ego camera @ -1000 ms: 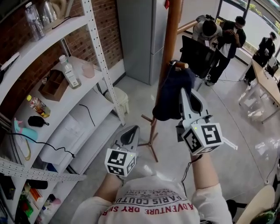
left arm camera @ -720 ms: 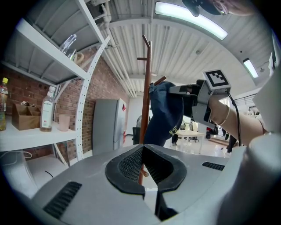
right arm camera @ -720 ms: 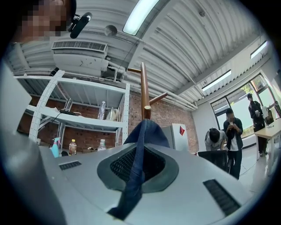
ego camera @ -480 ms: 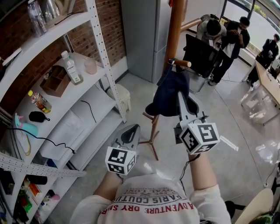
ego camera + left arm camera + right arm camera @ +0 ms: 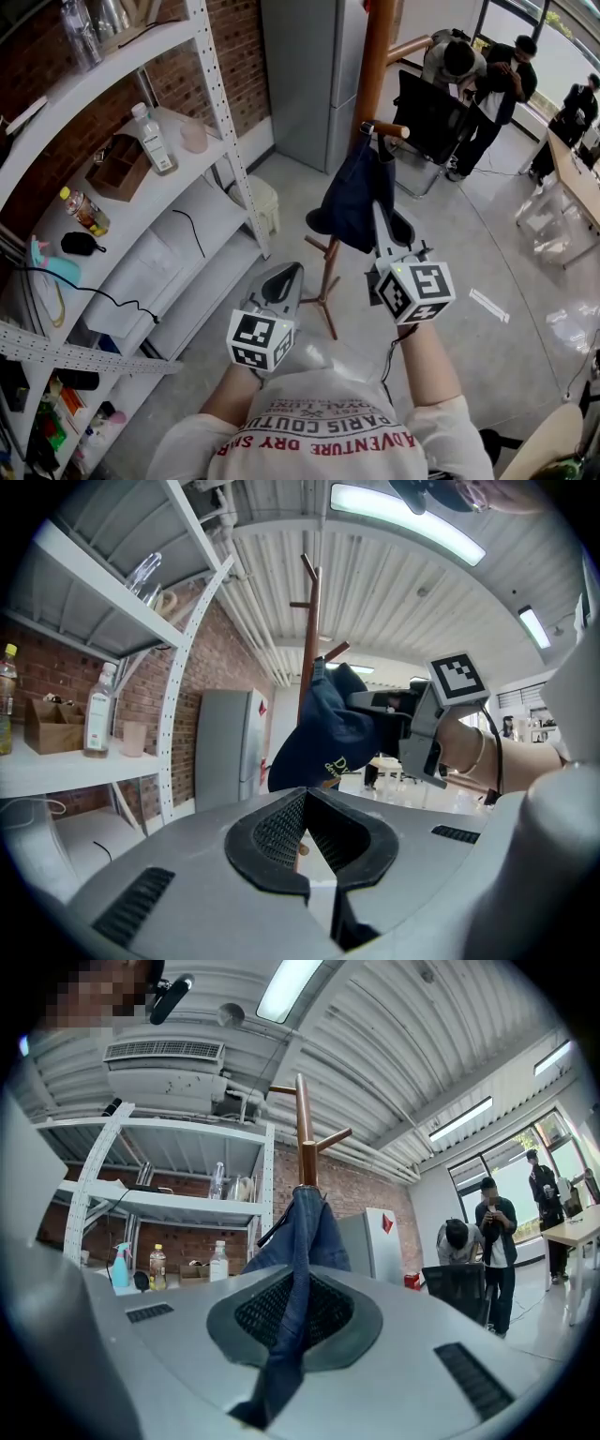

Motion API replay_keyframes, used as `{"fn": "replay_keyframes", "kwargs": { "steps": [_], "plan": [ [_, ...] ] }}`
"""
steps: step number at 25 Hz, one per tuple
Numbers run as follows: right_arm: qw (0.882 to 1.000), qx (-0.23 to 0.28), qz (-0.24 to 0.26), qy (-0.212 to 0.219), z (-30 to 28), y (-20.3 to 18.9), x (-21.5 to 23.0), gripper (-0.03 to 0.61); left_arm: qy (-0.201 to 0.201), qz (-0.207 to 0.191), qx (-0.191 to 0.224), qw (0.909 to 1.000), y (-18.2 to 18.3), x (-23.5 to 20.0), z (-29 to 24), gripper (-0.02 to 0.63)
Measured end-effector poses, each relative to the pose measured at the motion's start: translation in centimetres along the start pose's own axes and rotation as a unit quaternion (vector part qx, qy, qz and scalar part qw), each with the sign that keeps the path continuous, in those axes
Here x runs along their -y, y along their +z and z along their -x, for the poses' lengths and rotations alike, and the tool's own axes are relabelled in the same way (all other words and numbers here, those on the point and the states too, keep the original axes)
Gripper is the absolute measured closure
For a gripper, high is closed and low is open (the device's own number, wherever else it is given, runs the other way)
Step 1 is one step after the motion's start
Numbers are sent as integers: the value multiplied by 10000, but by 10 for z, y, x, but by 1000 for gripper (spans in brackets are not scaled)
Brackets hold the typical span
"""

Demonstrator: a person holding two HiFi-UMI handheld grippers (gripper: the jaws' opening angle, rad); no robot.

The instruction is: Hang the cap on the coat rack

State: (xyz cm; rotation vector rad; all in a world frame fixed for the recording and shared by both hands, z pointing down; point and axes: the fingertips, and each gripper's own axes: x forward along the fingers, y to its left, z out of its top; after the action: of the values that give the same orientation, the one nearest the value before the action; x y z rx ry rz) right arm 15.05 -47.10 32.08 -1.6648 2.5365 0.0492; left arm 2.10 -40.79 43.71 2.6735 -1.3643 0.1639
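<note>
A dark blue cap (image 5: 352, 199) hangs by its top edge from a short peg (image 5: 388, 129) on the wooden coat rack pole (image 5: 376, 56). My right gripper (image 5: 382, 214) is just below the peg and shut on the cap's lower edge. In the right gripper view the blue cloth (image 5: 302, 1232) runs from between the pads up to the peg (image 5: 307, 1161). My left gripper (image 5: 284, 276) is held lower and to the left, away from the cap. Its pads meet at the tips (image 5: 302, 797) with nothing between them. It looks toward the cap (image 5: 323, 731) and the rack (image 5: 309, 630).
White metal shelving (image 5: 214, 103) with bottles and a box fills the left side. A grey cabinet (image 5: 314, 75) stands behind the rack, whose feet (image 5: 325, 298) spread on the floor. Several people (image 5: 487, 75) and a black chair (image 5: 427, 117) are at the back right.
The right gripper has drawn back toward me and slightly left with the cap, which now hangs stretched down from the peg. The left gripper has barely moved.
</note>
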Motion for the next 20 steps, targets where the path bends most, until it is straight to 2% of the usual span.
{"fn": "replay_keyframes", "kwargs": {
  "steps": [4,7,8,9,10,16,19,20],
  "plan": [
    [9999,14,-77,106,2,2,0,560,-3,-13,-37,10000,-2,1,-2,607],
    [9997,229,-27,-118,7,13,6,557,-31,-73,6,10000,4,3,-3,607],
    [9992,340,36,-220,10,17,8,524,-39,-92,22,9999,6,4,-4,607],
    [9987,414,95,-282,12,20,10,462,-46,-105,33,9999,7,4,-5,607],
    [9985,439,136,-299,15,21,10,435,-51,-114,41,9999,8,4,-6,607],
    [9993,272,191,-154,41,15,8,434,-73,-183,172,9997,20,6,-13,607],
    [9994,213,-1,-287,57,2,13,439,-93,-208,237,9995,27,7,-15,607],
    [9991,191,-95,-354,62,-3,14,465,-105,-215,254,9994,29,8,-16,607]
  ]
}}
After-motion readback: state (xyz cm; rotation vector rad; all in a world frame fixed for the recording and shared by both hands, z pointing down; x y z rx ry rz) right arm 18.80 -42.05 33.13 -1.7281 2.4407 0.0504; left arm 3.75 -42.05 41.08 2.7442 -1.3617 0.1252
